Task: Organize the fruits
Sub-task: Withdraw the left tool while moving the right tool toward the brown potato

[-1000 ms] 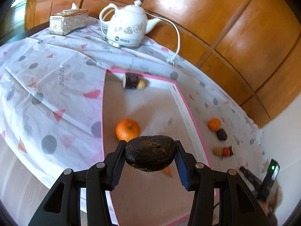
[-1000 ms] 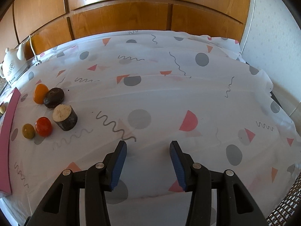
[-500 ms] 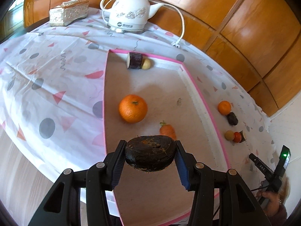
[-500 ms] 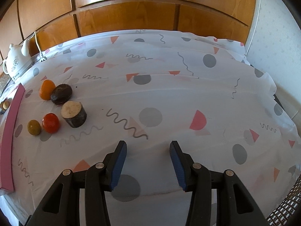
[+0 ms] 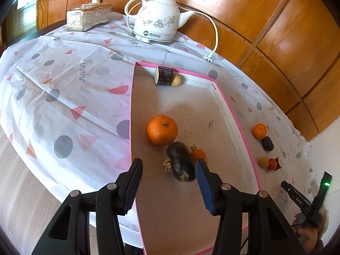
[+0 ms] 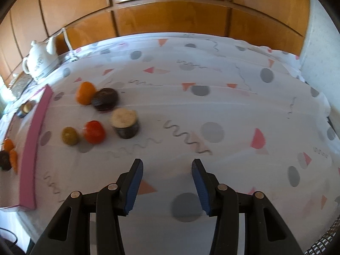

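My left gripper [image 5: 168, 165] hangs open over the pink-rimmed tray [image 5: 229, 114], nothing between its fingers. Just beyond the fingertips a dark wrinkled fruit [image 5: 180, 163] lies on the tray floor, between a large orange [image 5: 162, 130] and a small carrot [image 5: 198, 154]. An eggplant chunk [image 5: 163, 75] and a pale ball [image 5: 176, 80] sit at the tray's far end. My right gripper [image 6: 166, 163] is open and empty above the tablecloth. Ahead to its left lie a small orange [image 6: 85, 92], a dark round fruit [image 6: 105, 99], an eggplant chunk [image 6: 125, 123], a red tomato [image 6: 94, 132] and an olive-yellow fruit [image 6: 69, 135].
A white kettle [image 5: 158, 25] with its cord and a silver tissue box [image 5: 88, 17] stand at the table's back, against wooden panels. The tray's pink wall [image 6: 31, 148] borders the loose fruits on the left. A hand [image 5: 308, 233] shows at lower right.
The dark fruit has left the left gripper's jaws and now lies in the tray. The right gripper has shifted toward the loose fruits, which now sit closer to the view's middle.
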Available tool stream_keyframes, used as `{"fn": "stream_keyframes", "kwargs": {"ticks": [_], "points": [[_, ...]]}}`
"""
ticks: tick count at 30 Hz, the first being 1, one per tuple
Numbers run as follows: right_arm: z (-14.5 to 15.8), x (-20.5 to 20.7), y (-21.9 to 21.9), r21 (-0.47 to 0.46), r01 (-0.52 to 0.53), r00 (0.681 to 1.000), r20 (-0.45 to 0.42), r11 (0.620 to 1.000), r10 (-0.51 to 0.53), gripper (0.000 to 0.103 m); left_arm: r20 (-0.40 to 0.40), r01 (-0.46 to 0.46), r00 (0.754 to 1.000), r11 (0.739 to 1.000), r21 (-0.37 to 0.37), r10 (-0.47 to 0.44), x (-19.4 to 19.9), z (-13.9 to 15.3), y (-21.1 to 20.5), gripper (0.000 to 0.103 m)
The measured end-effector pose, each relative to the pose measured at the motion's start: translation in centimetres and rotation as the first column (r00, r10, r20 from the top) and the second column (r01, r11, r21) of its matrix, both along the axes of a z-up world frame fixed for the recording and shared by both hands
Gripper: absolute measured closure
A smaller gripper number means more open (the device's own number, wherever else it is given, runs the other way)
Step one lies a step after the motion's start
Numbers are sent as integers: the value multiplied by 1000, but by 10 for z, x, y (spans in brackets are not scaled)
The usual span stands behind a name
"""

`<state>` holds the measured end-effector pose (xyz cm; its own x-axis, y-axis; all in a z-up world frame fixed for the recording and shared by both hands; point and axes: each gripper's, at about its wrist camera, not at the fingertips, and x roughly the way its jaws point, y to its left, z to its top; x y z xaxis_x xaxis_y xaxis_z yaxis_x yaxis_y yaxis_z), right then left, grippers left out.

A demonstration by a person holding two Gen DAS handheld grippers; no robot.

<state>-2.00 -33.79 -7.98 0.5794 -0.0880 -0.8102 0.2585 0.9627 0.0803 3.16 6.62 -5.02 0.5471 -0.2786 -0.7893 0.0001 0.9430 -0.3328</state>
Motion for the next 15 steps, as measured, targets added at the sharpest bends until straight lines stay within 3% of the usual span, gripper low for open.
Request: {"fn": "stream_keyframes", "kwargs": {"ticks": [6, 15], "points": [[7, 6, 21, 46, -95, 995, 22, 994, 94, 55, 27, -31, 999, 999, 6, 31, -2, 9, 4, 44], [11, 18, 45, 62, -183, 983, 33, 981, 181, 55, 35, -55, 998, 998, 15, 54, -2, 12, 8, 44]]}}
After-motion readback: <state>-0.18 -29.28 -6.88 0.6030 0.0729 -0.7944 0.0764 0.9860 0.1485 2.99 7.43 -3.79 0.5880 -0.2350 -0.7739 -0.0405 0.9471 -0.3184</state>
